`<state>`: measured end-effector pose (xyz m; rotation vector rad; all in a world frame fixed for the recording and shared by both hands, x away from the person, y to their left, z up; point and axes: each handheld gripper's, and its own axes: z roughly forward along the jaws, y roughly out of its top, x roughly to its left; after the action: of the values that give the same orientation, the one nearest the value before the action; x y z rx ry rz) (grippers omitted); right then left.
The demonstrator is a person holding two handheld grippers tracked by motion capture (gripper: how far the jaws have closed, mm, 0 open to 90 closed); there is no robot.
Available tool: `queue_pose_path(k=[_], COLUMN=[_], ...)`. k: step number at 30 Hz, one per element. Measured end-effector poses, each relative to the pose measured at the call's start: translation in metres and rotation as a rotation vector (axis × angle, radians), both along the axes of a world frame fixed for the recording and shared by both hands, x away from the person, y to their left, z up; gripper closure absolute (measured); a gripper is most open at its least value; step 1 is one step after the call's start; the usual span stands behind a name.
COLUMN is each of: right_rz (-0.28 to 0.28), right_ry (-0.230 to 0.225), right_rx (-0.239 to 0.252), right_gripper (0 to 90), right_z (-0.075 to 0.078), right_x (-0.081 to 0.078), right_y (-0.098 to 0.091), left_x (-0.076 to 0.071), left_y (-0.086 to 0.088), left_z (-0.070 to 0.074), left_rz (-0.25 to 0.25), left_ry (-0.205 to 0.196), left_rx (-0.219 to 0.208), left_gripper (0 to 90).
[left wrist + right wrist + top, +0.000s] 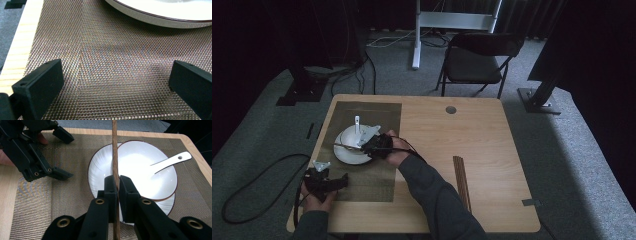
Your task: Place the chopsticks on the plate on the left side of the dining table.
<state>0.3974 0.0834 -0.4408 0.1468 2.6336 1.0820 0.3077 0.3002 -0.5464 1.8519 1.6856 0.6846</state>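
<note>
A white bowl (142,177) holding a white spoon (172,160) rests on a white plate (165,207) on a woven placemat (70,195). My right gripper (115,181) is shut on a wooden chopstick (114,150), which reaches out over the bowl. In the high view the right gripper (374,145) sits at the bowl's (347,136) right edge, and the chopstick (344,145) points left across it. My left gripper (343,181) rests low over the mat's near left part, its jaws open and wide apart with nothing between them (115,80).
A bundle of several chopsticks (461,180) lies on the bare wooden table (492,145) to the right of the mat (377,112). A folding chair (477,60) stands beyond the far edge. Cables trail on the floor at the left.
</note>
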Motion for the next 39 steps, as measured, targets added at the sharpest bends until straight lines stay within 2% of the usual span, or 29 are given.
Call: queue_pose_path(k=[26,39], right_rz=[0.034,0.052], right_ry=[0.009,0.000], right_rx=[-0.037,-0.079], right_gripper=[85.0,84.9], right_z=[-0.015,-0.026], right_x=[-0.001,-0.001], right_y=[0.017,0.029], left_x=[0.000,0.000], left_y=[0.000,0.000], left_z=[0.000,0.000], left_rz=[-0.001,-0.001], left_ry=[0.001,0.001], left_rx=[0.000,0.000], left_gripper=[0.1,0.1])
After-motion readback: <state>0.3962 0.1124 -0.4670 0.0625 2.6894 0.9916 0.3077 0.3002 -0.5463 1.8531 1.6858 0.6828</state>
